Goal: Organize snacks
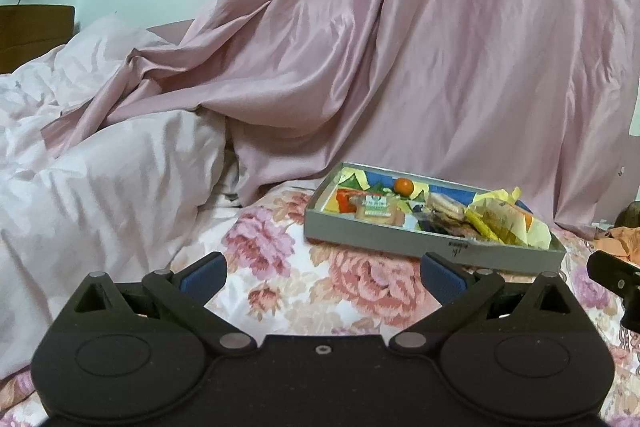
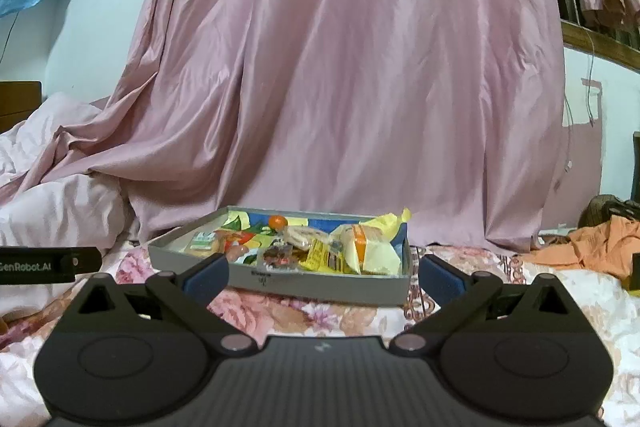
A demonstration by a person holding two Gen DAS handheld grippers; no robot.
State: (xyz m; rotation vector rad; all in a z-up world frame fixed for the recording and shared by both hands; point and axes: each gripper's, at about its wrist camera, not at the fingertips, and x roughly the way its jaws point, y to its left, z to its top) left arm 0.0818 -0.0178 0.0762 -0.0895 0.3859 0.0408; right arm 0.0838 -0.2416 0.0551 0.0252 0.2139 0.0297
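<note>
A shallow grey box (image 1: 384, 239) with a colourful lining sits on the floral bedspread and holds several wrapped snacks. A small orange fruit (image 1: 403, 185) lies at its back, a clear wrapped biscuit pack (image 1: 374, 207) at left, yellow wrappers (image 1: 504, 223) at right. My left gripper (image 1: 322, 277) is open and empty, short of the box's near wall. In the right wrist view the box (image 2: 320, 281) is straight ahead with the fruit (image 2: 277, 221) and yellow packs (image 2: 364, 251). My right gripper (image 2: 324, 277) is open and empty, just before the box.
A pink curtain (image 2: 340, 67) hangs behind the box. A crumpled pale duvet (image 1: 100, 167) lies to the left. Orange cloth (image 2: 600, 247) lies at right. The other gripper's black body shows at the left edge of the right wrist view (image 2: 48, 264).
</note>
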